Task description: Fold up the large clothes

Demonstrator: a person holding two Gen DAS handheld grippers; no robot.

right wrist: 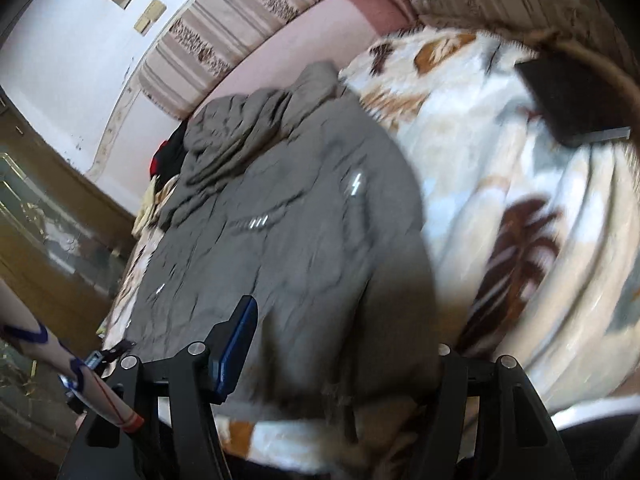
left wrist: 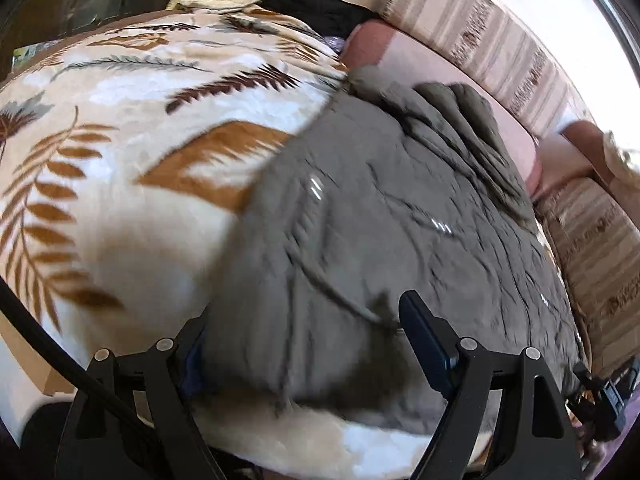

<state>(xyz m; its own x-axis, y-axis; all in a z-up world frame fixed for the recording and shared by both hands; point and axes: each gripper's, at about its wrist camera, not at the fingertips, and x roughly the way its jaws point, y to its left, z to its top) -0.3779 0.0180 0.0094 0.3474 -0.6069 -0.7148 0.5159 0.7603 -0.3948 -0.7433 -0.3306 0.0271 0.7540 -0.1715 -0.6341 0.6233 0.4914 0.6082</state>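
1. Grey quilted jacket (left wrist: pixel 380 216) lies spread on a leaf-patterned plush blanket (left wrist: pixel 120 160) that covers the bed; its hood or collar end (left wrist: pixel 460 128) is bunched at about 1 o'clock in the left wrist view, toward the pink mattress edge (left wrist: pixel 516 136).
2. Left gripper (left wrist: pixel 304 340) sits at the jacket's near hem at 6 o'clock. Its jaws stand wide apart with the hem between them; the right finger (left wrist: pixel 424 336) lies on top of the cloth, and the left finger is partly hidden behind the fabric edge. Whether the pads press on the cloth cannot be told.
3. Right gripper (right wrist: pixel 340 344) sits at the near hem of the jacket (right wrist: pixel 300 220) in its own view. Its jaws are also wide apart, the cloth lying between them; the blue-padded left finger (right wrist: pixel 236 344) rests against the fabric, and the right finger is covered by the blurred hem. A firm grip cannot be confirmed.
4. Striped cushions (left wrist: pixel 480 36) line the wall at 1 to 3 o'clock in the left wrist view.
5. Pile of other clothes (left wrist: pixel 320 4), black, red and pale yellow, lies at 12 o'clock beyond the blanket.
6. Dark flat object (right wrist: pixel 576 100) rests on the blanket (right wrist: pixel 520 184) at 2 o'clock in the right wrist view.
7. Both views are motion-blurred near the hem.
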